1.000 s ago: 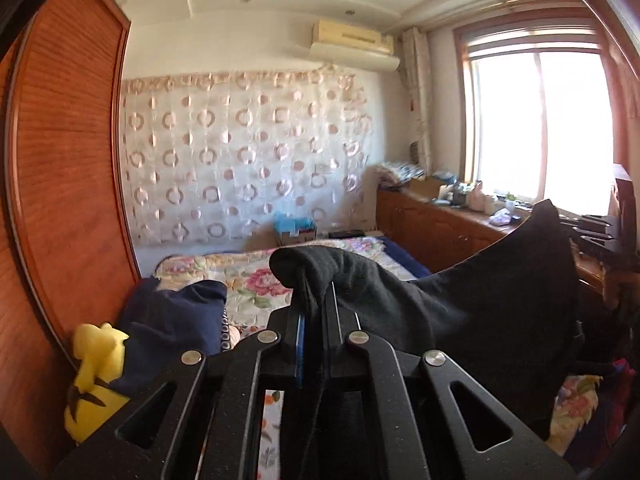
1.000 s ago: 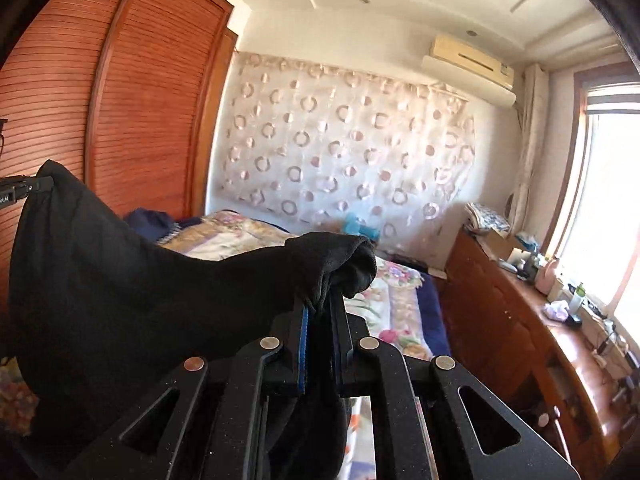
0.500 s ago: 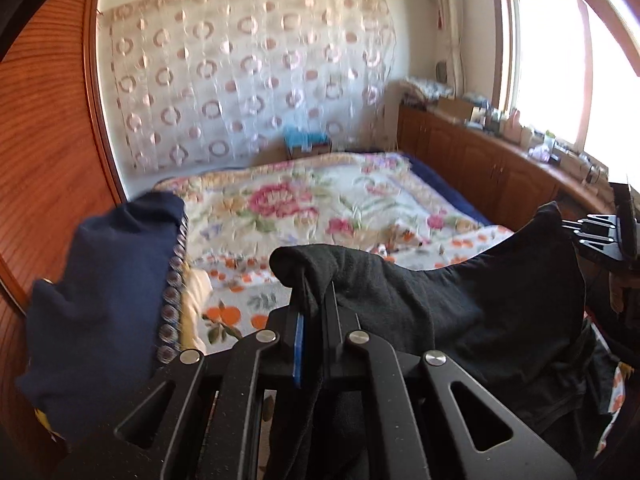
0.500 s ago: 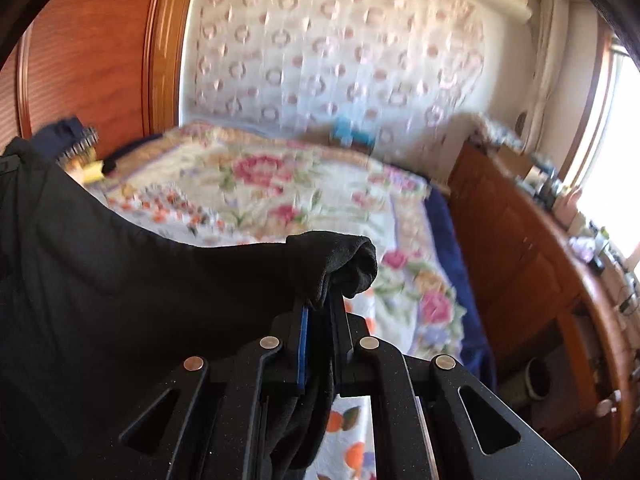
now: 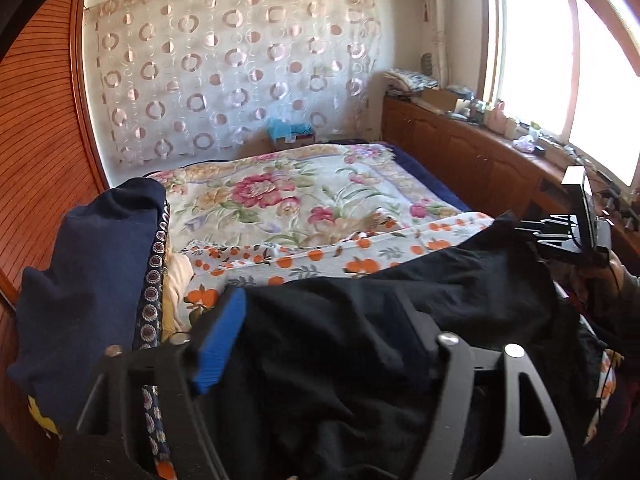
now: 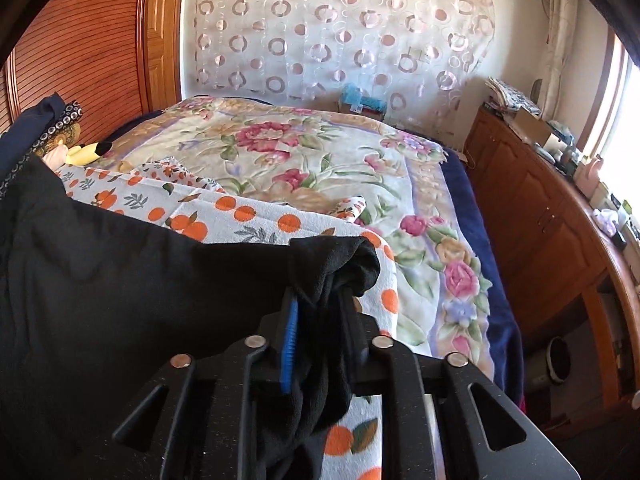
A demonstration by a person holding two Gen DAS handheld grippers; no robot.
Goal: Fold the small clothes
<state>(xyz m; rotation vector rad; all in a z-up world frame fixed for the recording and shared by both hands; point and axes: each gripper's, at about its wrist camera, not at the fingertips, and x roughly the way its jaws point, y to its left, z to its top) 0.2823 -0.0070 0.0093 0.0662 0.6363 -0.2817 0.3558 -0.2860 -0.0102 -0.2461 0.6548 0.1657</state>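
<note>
A: How will the black garment [image 5: 360, 344] handle?

B: Soft, light and floppy, I'd judge. It lies on the orange-print sheet [image 6: 240, 216] over the bed [image 5: 300, 200].

A: And the jaws?

B: The left gripper [image 5: 320, 332] stands wide apart, cloth loose between. The right gripper [image 6: 320, 312] is clamped on a bunched corner. Best held at corners or hems.
</note>
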